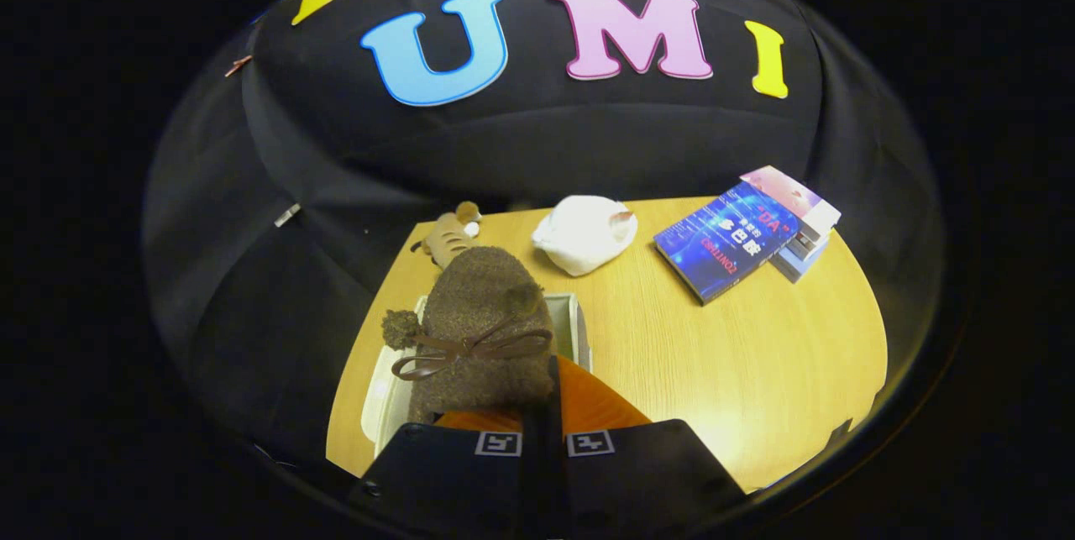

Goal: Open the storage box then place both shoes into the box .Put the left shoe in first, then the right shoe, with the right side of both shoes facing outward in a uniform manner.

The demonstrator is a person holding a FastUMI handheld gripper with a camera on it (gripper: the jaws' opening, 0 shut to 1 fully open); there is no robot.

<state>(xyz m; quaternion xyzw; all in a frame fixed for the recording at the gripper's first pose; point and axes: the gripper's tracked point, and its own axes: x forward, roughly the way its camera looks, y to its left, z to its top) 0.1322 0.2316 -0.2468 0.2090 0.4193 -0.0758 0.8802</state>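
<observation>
Fuzzy shoe held over open box

The gripper (544, 406) has its fingers nipped together on the brown slipper (483, 322), hanging above the white storage box (579, 326). Judged soft, light, floppy; a pinch at the stiffer sole edge seems safest.

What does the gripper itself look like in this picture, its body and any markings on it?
The gripper has a broad, dark, boxy body across the bottom of the view, with small round screw holes near its corners. Two square white tags with black square patterns sit side by side on its front edge, one on each half. A narrow dark slot runs between the halves, and the fingers stand close together.
</observation>
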